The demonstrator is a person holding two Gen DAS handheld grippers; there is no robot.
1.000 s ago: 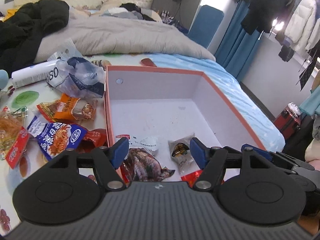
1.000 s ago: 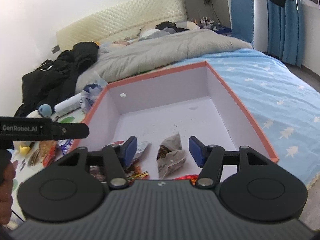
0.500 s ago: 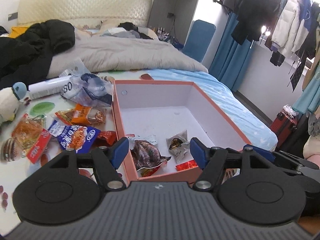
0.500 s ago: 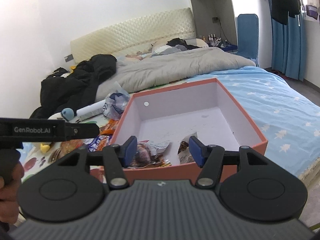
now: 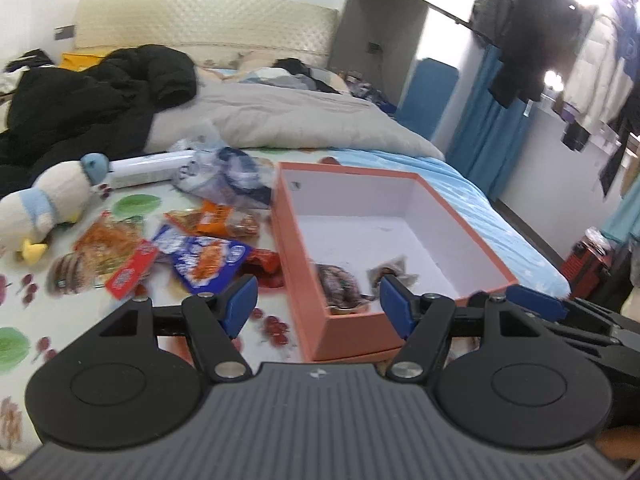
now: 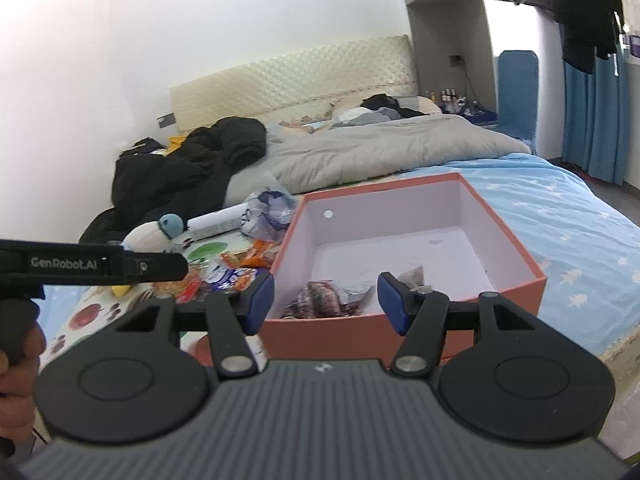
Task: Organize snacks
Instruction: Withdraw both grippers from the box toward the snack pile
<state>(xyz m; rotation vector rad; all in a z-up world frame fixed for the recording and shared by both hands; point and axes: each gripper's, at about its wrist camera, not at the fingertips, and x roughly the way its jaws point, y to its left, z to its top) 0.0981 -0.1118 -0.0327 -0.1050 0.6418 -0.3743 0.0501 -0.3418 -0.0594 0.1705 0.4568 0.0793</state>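
Note:
An orange box (image 5: 344,332) with a white inside sits on the bed; it also shows in the right wrist view (image 6: 520,284). A few snack packets lie in its near end (image 5: 340,284) (image 6: 320,296). Several loose snack packets lie on the sheet left of the box, among them a blue one (image 5: 204,260) and an orange one (image 5: 212,216). My left gripper (image 5: 318,306) is open and empty, held back from the box's near left corner. My right gripper (image 6: 326,300) is open and empty, in front of the box's near wall.
A plush toy (image 5: 44,200), a white tube (image 5: 148,168) and a crumpled plastic bag (image 5: 224,176) lie beyond the snacks. A black coat (image 5: 92,108) and grey duvet (image 5: 280,120) cover the bed's far end. The bed's edge drops off right of the box.
Both grippers have pulled back and up from over the box. The box now sits farther away in both views. The left view has turned left, showing more loose snacks and the plush toy.

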